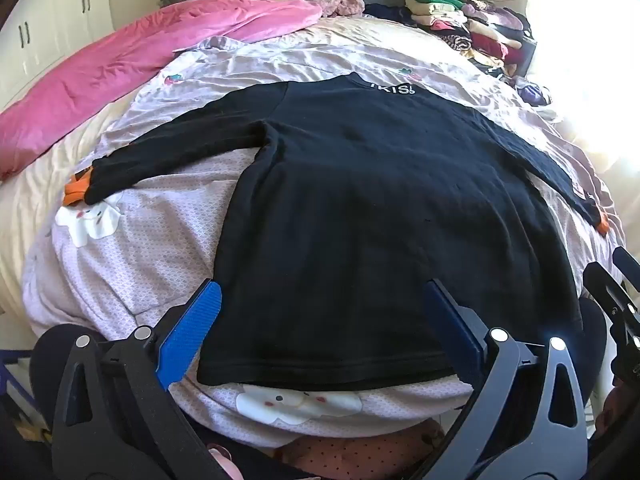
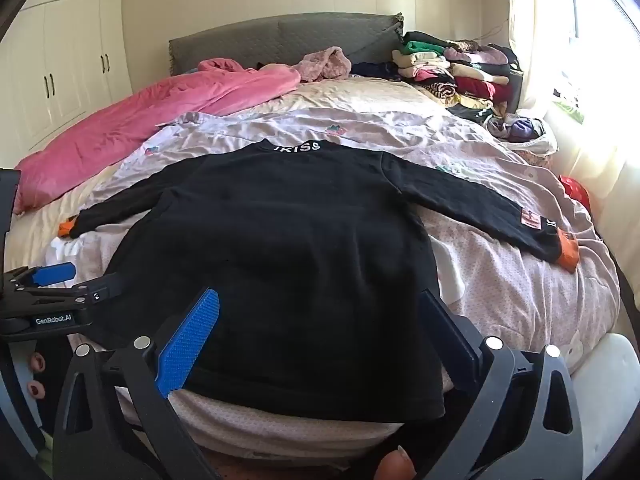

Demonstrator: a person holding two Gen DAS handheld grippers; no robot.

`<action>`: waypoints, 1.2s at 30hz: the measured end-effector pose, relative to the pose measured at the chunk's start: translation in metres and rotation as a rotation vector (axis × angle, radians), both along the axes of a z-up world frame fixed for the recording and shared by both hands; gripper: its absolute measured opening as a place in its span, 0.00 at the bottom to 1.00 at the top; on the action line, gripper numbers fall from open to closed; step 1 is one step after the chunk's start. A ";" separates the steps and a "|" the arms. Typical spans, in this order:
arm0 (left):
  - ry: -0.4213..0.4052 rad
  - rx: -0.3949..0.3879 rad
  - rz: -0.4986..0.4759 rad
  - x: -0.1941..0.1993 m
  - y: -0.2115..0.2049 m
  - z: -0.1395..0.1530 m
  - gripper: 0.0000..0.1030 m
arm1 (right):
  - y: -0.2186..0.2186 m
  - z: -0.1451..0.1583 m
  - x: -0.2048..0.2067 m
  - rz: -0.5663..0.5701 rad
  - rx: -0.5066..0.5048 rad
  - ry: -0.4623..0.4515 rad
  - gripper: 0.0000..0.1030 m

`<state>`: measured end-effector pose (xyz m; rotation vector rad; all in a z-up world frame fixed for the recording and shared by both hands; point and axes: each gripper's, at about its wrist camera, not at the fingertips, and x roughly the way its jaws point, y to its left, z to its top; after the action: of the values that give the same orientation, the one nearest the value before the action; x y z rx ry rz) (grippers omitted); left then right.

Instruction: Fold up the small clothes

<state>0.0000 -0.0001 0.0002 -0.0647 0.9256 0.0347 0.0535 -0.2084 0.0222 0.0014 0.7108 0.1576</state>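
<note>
Fingers on my left gripper (image 1: 320, 316) and right gripper (image 2: 320, 328) gape wide above the shirt (image 1: 360, 200) hem; I'd pinch its sleeves first.

The bed (image 2: 360, 96) bears a black top (image 2: 280, 240); pink blanket (image 2: 140, 128); folded clothes (image 2: 460, 72).

Black top (image 2: 280, 248) flat on bed (image 2: 500, 280), sleeves out; R tool (image 2: 320, 336) wide open over hem; L tool (image 2: 86, 280) at left.
</note>
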 end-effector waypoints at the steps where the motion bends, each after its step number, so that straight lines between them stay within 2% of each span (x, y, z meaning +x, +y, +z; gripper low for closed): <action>1: -0.001 -0.001 0.000 0.000 0.000 0.000 0.91 | 0.000 0.000 0.000 0.001 -0.001 0.001 0.96; 36: -0.008 0.001 -0.001 0.000 -0.004 0.005 0.91 | 0.006 0.004 -0.005 0.023 -0.015 -0.001 0.96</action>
<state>0.0004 -0.0042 0.0047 -0.0635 0.9179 0.0340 0.0481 -0.2021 0.0257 -0.0217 0.7110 0.1740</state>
